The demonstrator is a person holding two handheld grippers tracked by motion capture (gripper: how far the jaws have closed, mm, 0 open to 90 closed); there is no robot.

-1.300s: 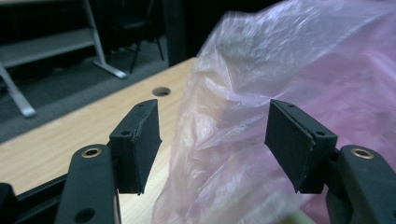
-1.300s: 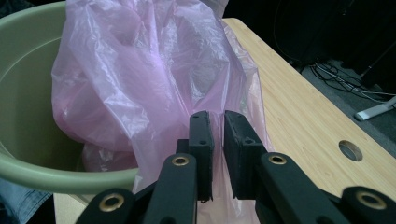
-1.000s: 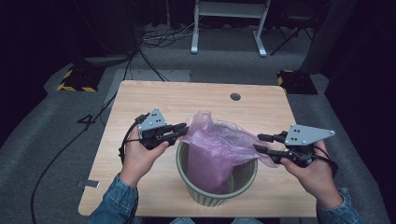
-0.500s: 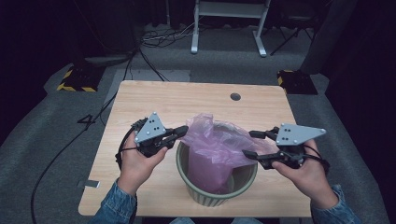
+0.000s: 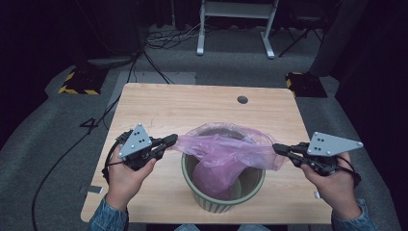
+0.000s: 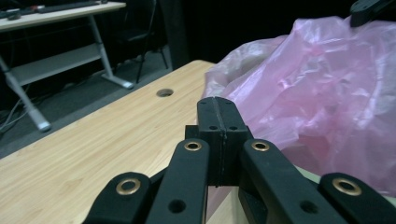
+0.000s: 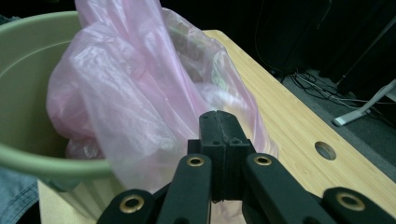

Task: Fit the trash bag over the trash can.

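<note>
both grippers are out wide now, stretching the bag (image 5: pixel 226 156) across the bin (image 5: pixel 219 197), which sits at the near middle of the table (image 5: pixel 192 103). the left gripper (image 5: pixel 169 141) has its jaws pressed together on the bag's left edge, just outside the rim. the right gripper (image 5: pixel 280 149) has just been closing and its jaws now meet on the right edge of the film. in both gripper views the black jaws sit flush, pink plastic bunched right at the tips. the bag's far edge already drapes over the back rim, and its body sags inside. this looks like the lining step: mouth pulled open, not yet seated. next, i'd say, both edges need drawing down over the rim, evenly, without tearing the film or tipping the bin.
</note>
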